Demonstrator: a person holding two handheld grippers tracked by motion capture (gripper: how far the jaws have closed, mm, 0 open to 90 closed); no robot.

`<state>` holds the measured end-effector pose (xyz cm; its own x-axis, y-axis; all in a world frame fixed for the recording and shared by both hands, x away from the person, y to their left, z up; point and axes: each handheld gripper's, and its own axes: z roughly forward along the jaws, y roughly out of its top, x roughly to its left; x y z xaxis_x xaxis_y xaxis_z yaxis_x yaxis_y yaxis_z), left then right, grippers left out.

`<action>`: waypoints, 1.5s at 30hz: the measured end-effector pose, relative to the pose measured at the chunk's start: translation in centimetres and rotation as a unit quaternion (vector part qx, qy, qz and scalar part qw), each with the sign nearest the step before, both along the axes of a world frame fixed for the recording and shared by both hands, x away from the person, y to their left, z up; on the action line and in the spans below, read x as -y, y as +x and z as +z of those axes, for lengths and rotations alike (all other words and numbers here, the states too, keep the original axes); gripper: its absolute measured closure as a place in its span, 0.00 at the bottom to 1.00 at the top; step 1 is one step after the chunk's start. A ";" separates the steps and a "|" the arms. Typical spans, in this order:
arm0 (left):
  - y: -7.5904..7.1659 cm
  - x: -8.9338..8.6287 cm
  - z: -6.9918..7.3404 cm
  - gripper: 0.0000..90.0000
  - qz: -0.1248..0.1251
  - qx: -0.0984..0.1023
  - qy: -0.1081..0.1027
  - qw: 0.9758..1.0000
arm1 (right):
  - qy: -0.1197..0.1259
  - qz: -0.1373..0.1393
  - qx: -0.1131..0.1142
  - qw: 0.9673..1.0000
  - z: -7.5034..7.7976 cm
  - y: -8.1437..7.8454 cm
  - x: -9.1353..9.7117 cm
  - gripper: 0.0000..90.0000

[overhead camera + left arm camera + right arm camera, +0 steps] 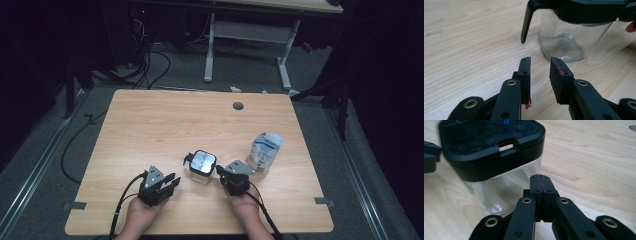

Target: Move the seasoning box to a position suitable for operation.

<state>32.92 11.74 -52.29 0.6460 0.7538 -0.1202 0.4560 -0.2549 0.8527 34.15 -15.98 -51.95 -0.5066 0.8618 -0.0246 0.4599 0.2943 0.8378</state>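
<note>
spanning most of the high view, the pale wooden worktop [150, 130] carries everything else, with a small round grommet [238, 106] set near its far edge. a white pouch with blue print [265, 151] lies toward the right side, well apart from the left hand. the clear glass jar [202, 166] stands upright near the worktop's front middle, between the two grippers; it has squared sides, a black lid [491, 142] on top and a black latch arm [525, 23] hanging down from the lid's side, clear of the glass. the left gripper [170, 186] sits just beside the jar on its left; in the left gripper view its jaws [540, 72] stand narrowly apart with only bare wood between them, pointing at the jar's base without touching it. the right gripper [222, 177] is close against the jar's right side; in the right gripper view its jaws [541, 187] are pressed together pad to pad, holding nothing, with the glass wall just beyond their tips. whether those tips touch the glass cannot be told.
</note>
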 end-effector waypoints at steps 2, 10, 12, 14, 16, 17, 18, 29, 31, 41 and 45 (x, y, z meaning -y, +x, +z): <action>0.3 -0.1 0.3 0.79 0.007 0.004 -0.016 1.000 | 0.002 -0.001 -0.002 1.000 0.0 -0.1 0.3 0.98; 1.6 0.4 2.2 0.77 0.009 0.021 -0.032 0.999 | 0.041 -0.004 -0.011 0.999 -0.4 -2.2 3.2 0.91; 1.9 0.7 3.0 0.78 0.004 0.026 -0.019 0.999 | 0.044 -0.003 -0.006 0.999 -0.2 -2.3 3.4 0.91; 2.1 0.9 3.5 0.79 0.000 0.035 -0.015 0.999 | 0.051 -0.001 -0.011 0.999 -0.1 -2.5 3.6 0.92; 2.2 1.2 4.0 0.79 -0.002 0.045 0.001 0.999 | 0.039 0.002 -0.008 0.999 -0.2 -2.6 3.5 0.92; 2.3 1.3 4.2 0.80 -0.002 0.049 0.005 0.999 | 0.036 0.003 -0.008 0.999 -0.2 -2.7 3.4 0.92; 2.4 1.6 4.4 0.80 -0.003 0.053 0.013 0.998 | 0.034 0.000 -0.006 0.999 -0.1 -2.7 3.4 0.92; 3.9 2.8 5.0 1.00 -0.005 0.041 -0.013 0.999 | 0.030 -0.005 -0.004 1.000 -0.2 -2.7 3.5 0.92; 4.1 3.0 5.1 1.00 -0.006 0.044 -0.012 0.999 | 0.029 -0.003 -0.001 1.000 -0.1 -2.7 3.4 0.92; 4.8 3.9 5.6 1.00 -0.007 0.051 0.000 0.999 | 0.037 0.009 -0.003 0.999 -0.1 -2.7 3.3 0.94; 5.0 4.0 5.4 1.00 -0.007 0.050 0.007 0.999 | 0.035 0.010 -0.002 0.999 -0.1 -2.8 3.3 0.94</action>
<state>37.92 7.79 -46.94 0.6643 0.7461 -0.0448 0.3661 -0.2726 0.8898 31.38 -19.27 -52.03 -0.5238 0.8510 0.0364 0.4573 0.2449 0.8549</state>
